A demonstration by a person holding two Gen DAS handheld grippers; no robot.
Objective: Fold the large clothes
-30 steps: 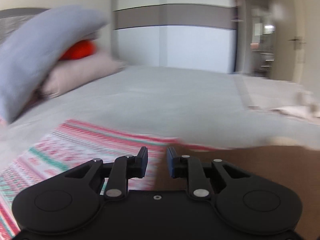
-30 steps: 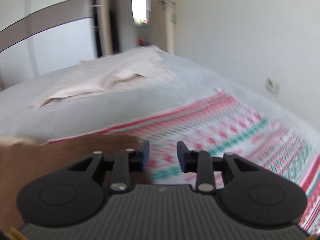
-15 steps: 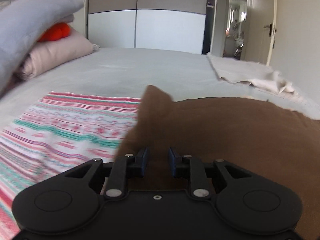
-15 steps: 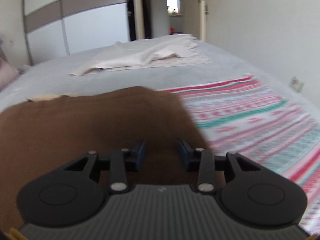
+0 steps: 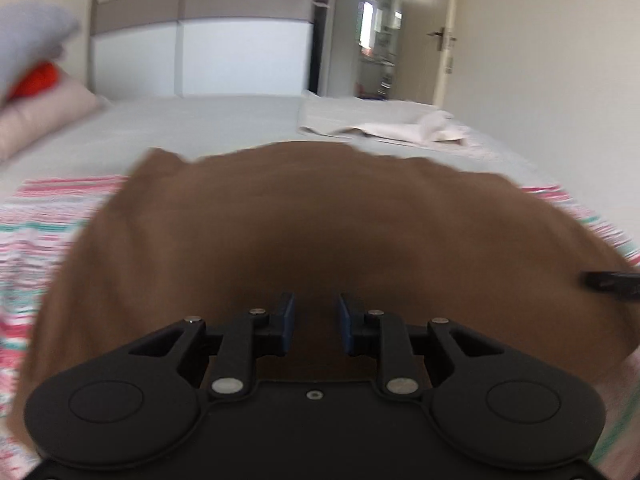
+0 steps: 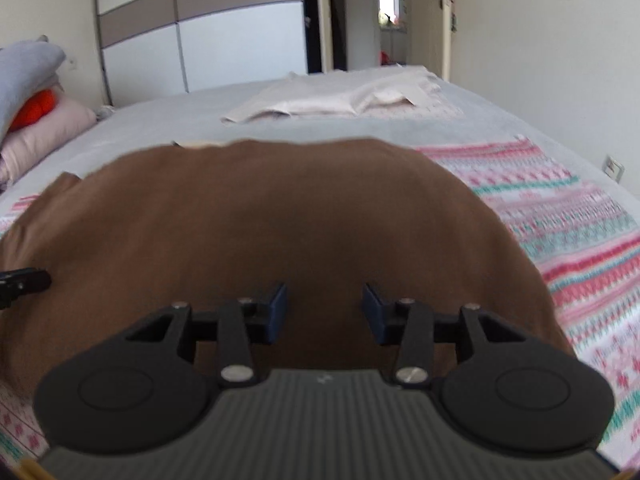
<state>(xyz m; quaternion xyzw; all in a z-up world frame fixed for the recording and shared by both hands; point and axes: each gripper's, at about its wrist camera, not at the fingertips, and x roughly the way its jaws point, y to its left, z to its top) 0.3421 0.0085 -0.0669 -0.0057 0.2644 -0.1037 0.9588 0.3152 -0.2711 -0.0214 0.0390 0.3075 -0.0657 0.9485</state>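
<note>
Left wrist view: large brown cloth garment (image 5: 320, 232) now filled mid-frame, spread flatter than before.
Left hand-held gripper (image 5: 313, 328) and right hand-held gripper (image 6: 323, 312) both gaped empty; folding could begin.

Matt brown cloth (image 6: 280, 216), soft and faintly creased, ahead of matt black plastic right gripper (image 6: 324, 312) with bright metal pivot pins. Woven, striped patterned cloth (image 6: 560, 216) beneath, right of the fingers. Smooth grey bedsheet (image 6: 168, 124) beyond. Glossy wardrobe panels (image 6: 240, 44) farther off. Rumpled cream cloth (image 5: 384, 128) beyond left gripper (image 5: 312, 322).
</note>
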